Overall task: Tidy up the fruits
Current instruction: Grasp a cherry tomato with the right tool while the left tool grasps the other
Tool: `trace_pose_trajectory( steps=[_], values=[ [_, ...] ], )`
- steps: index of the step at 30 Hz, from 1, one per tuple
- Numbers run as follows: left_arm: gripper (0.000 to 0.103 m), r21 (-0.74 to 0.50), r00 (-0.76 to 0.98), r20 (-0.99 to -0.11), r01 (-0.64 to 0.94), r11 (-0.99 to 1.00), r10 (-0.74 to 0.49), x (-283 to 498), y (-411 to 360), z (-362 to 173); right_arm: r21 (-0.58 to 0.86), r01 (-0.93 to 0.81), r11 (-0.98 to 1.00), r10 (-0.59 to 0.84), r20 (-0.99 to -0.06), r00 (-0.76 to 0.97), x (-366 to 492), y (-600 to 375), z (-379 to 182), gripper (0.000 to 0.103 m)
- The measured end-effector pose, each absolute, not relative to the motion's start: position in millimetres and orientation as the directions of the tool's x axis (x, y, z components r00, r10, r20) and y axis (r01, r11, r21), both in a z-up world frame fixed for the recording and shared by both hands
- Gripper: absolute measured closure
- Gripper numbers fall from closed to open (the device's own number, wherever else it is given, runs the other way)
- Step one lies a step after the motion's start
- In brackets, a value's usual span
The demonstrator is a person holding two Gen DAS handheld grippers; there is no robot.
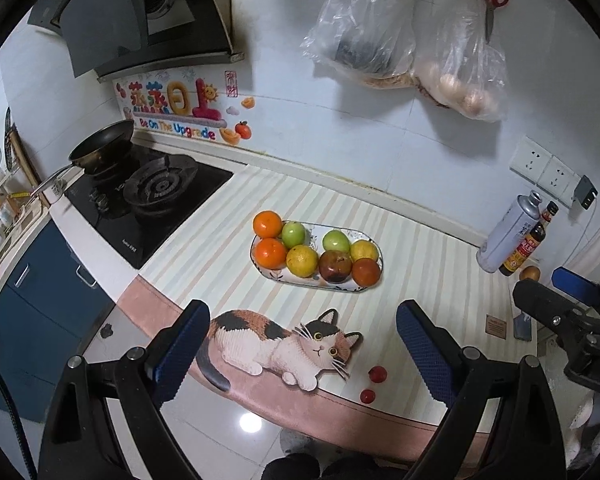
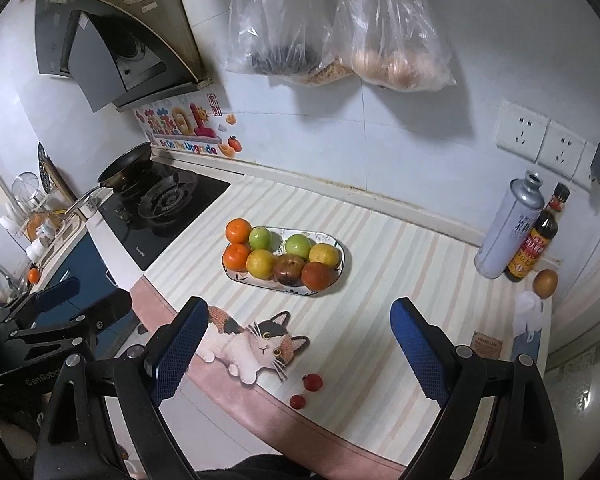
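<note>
A patterned oval plate [image 1: 260, 270] [image 2: 340, 270] on the striped mat holds several fruits in two rows: oranges [image 1: 267, 224], green apples [image 1: 293, 233], yellow citrus [image 1: 302, 261] and a dark red apple [image 1: 335, 266]. Two small red fruits [image 1: 377, 374] [image 2: 313, 382] lie near the front edge beside the cat picture [image 1: 300, 344]. A brown fruit [image 2: 545, 282] sits at the far right. My left gripper [image 1: 302, 354] is open and empty, held short of the plate. My right gripper [image 2: 296, 356] is open and empty too.
A gas stove [image 1: 148, 200] with a pan [image 1: 102, 148] stands left of the mat. A grey can [image 2: 508, 228] and a sauce bottle [image 2: 534, 246] stand at the right wall. Plastic bags [image 2: 340, 32] hang above. The counter edge drops off in front.
</note>
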State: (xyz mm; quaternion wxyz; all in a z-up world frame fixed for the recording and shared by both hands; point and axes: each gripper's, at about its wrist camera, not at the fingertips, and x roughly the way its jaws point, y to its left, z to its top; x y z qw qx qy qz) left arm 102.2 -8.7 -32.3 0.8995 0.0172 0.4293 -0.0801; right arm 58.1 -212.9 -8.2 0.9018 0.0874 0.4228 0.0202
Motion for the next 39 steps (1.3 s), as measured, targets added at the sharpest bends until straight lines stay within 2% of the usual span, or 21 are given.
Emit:
trace_pose_trajectory(
  steps=[4, 7, 9, 10, 11, 16, 21, 23, 24, 26, 30, 39],
  values=[
    [0.007, -0.030, 0.596, -0.798, 0.113, 0.993, -0.092, 111.4, -5.0, -51.5, 0.219, 0.045, 0.975, 0.156, -0.810, 0.565, 76.9, -220.2, -44.3, 0.008],
    [0.007, 0.017, 0.564, -0.825, 0.079, 0.997, -0.031, 122.1, -5.0, -78.2, 0.247, 0.069, 0.967, 0.183, -0.854, 0.488, 95.2, -225.9, -91.4, 0.009],
    [0.007, 0.069, 0.529, -0.848, 0.057, 0.996, 0.029, 129.8, -5.7, -104.1, 0.261, 0.085, 0.962, 0.203, -0.884, 0.421, 107.6, -227.7, -130.7, 0.019],
    [0.007, 0.094, 0.511, -0.858, 0.050, 0.994, 0.056, 133.3, -6.7, -117.6, 0.273, 0.091, 0.958, 0.220, -0.897, 0.383, 113.5, -227.5, -152.4, 0.028],
    [0.007, 0.117, 0.494, -0.866, 0.043, 0.992, 0.081, 136.2, -7.3, -129.6, 0.279, 0.096, 0.955, 0.228, -0.905, 0.359, 116.4, -227.2, -165.8, 0.032],
    [0.007, 0.157, 0.339, -0.930, 0.023, 0.987, 0.140, 150.8, -6.2, -203.2, 0.306, 0.139, 0.942, 0.277, -0.942, 0.191, 135.0, -218.3, -262.2, 0.041],
    [0.007, 0.186, 0.247, -0.954, 0.039, 0.982, 0.170, 153.1, -11.3, -252.4, 0.318, 0.162, 0.934, 0.307, -0.947, 0.089, 141.1, -205.2, -321.0, 0.051],
    [0.007, 0.186, 0.221, -0.960, 0.049, 0.981, 0.171, 154.5, -14.9, -262.2, 0.322, 0.165, 0.932, 0.317, -0.947, 0.061, 142.3, -200.4, -338.0, 0.058],
    [0.007, 0.185, 0.206, -0.964, 0.054, 0.981, 0.170, 154.3, -17.3, -268.3, 0.319, 0.158, 0.935, 0.314, -0.948, 0.056, 142.7, -198.1, -342.1, 0.060],
    [0.007, 0.177, 0.192, -0.968, 0.066, 0.982, 0.161, 153.2, -21.4, -274.0, 0.301, 0.126, 0.945, 0.294, -0.953, 0.072, 141.9, -193.0, -340.8, 0.069],
    [0.008, 0.154, 0.180, -0.975, 0.115, 0.981, 0.132, 150.7, -37.1, -279.1, 0.292, 0.131, 0.947, 0.280, -0.955, 0.102, 137.9, -201.7, -330.7, 0.069],
    [0.008, 0.025, 0.110, -0.994, 0.241, 0.970, -0.002, 138.7, -86.0, -288.3, 0.247, 0.209, 0.946, 0.216, -0.963, 0.160, 111.0, -253.9, -303.2, 0.069]
  ],
)
